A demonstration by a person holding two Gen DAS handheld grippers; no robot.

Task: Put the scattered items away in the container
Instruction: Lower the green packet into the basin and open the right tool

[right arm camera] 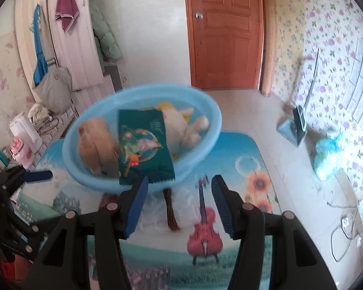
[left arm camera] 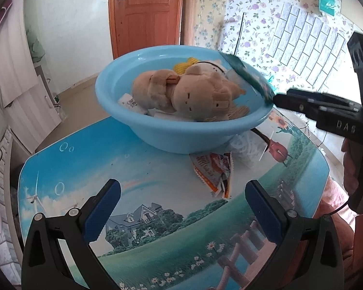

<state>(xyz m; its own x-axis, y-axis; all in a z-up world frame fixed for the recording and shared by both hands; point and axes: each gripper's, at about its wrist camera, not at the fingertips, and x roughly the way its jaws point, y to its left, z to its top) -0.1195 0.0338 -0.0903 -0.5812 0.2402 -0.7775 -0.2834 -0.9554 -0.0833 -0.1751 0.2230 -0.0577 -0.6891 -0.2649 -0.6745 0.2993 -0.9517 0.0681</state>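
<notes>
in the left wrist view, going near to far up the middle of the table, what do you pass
open left gripper → orange and white crumpled snack wrapper on the picture-printed table → light blue plastic basin → beige plush toy in it → brown wooden door

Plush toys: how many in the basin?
2. Tan plush at the left of the basin; pale plush at the right, partly under the green packet. The yellow bit behind may be part of one or a third.
</notes>
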